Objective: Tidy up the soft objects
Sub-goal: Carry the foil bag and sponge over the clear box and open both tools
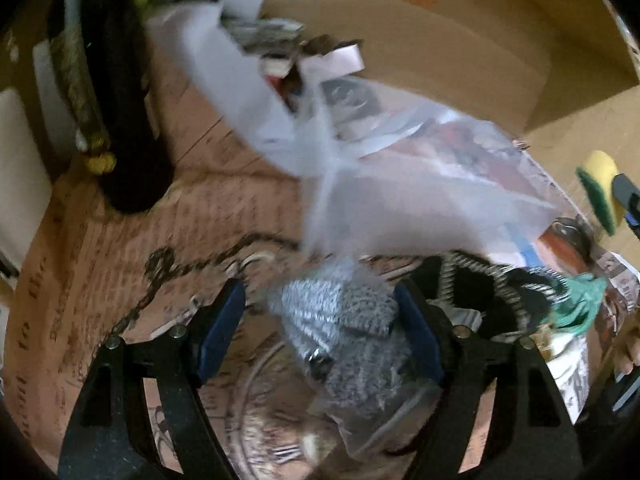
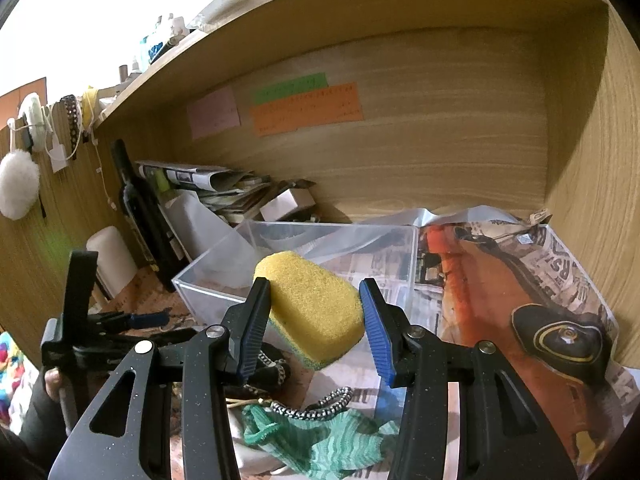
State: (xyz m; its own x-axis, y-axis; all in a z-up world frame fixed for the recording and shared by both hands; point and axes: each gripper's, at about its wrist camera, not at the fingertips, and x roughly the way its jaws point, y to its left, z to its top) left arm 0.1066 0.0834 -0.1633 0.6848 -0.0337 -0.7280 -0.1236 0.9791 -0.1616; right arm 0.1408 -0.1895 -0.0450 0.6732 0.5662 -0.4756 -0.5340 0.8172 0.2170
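We list: yellow sponge [image 2: 314,308] clamped in our right gripper [image 2: 316,324] just in front of the clear box [image 2: 414,240], likely bound for it; grey cloth [image 1: 340,320] between our left gripper's [image 1: 320,320] spread fingers, unpinched; green sock [image 2: 320,440] nearer than the box.

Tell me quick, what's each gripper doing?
Left gripper: open around a grey fuzzy thing, not squeezing.
Right gripper: holding the yellow sponge.

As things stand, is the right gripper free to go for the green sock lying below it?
Probably not yet: the right gripper is shut on the yellow sponge. The green sock lies uncovered just below, so only the sponge stands in the way.
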